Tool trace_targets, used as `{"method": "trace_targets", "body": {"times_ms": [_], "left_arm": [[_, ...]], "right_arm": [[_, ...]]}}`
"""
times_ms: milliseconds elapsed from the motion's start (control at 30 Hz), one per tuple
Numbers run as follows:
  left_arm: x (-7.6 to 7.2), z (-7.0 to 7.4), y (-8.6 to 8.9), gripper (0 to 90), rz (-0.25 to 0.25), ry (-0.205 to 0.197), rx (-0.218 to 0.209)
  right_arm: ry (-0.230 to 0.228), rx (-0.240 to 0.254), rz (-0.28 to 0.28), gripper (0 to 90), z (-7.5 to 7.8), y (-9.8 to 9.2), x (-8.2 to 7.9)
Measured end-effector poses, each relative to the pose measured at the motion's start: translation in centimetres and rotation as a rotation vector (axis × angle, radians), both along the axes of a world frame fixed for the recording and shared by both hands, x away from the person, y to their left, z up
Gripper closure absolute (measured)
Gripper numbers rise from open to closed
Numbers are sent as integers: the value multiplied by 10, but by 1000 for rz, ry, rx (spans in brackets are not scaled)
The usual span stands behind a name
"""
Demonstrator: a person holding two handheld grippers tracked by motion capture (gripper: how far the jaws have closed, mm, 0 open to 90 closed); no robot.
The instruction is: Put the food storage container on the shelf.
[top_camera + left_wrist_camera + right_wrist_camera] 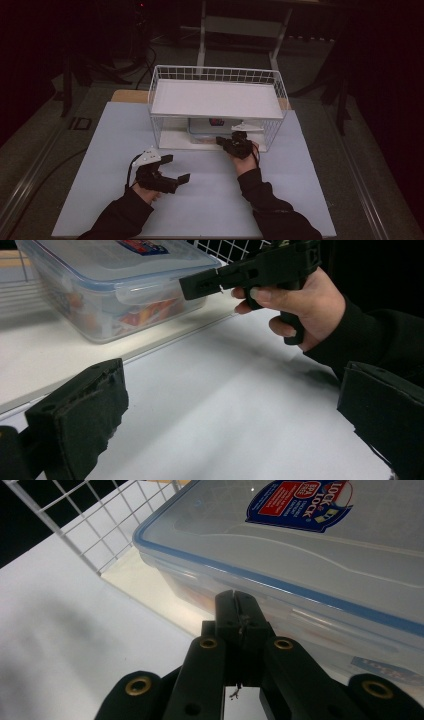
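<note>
Right gripper [235,602] jaws pressed together, nothing between them, tips right at the side wall of the clear container [300,555], just under its blue-rimmed lid. Container sits on the lower shelf of the white wire rack [217,75]. Left gripper [176,170] spread wide, empty, over the bench [200,200], well short of the container.

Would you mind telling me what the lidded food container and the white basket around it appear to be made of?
The food container looks like clear glossy plastic: its contents show through the walls, the lid reflects light, and a blue seal lines its rim. The basket appears to be thin metal wire with a white coating, judging by its fine open grid; the coating type is unclear.
</note>
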State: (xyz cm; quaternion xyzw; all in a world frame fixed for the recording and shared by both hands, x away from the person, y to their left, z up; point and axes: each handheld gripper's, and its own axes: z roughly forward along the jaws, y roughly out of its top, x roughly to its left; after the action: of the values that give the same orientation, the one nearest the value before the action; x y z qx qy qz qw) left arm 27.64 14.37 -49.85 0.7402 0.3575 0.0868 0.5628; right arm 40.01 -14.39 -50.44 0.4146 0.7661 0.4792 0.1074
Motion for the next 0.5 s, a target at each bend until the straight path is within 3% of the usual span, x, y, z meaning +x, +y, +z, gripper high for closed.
{"method": "trace_targets", "body": {"times_ms": [300, 367, 500], "left_arm": [[0, -1, 0, 0, -4, 2, 5], [0, 0, 0, 0, -7, 0, 4], [-1, 2, 0, 0, -12, -6, 6]], "right_arm": [[-12, -1, -12, 899, 1, 4, 7], [5, -1, -21, 898, 1, 4, 4], [-8, 2, 4, 862, 2, 3, -4]]}}
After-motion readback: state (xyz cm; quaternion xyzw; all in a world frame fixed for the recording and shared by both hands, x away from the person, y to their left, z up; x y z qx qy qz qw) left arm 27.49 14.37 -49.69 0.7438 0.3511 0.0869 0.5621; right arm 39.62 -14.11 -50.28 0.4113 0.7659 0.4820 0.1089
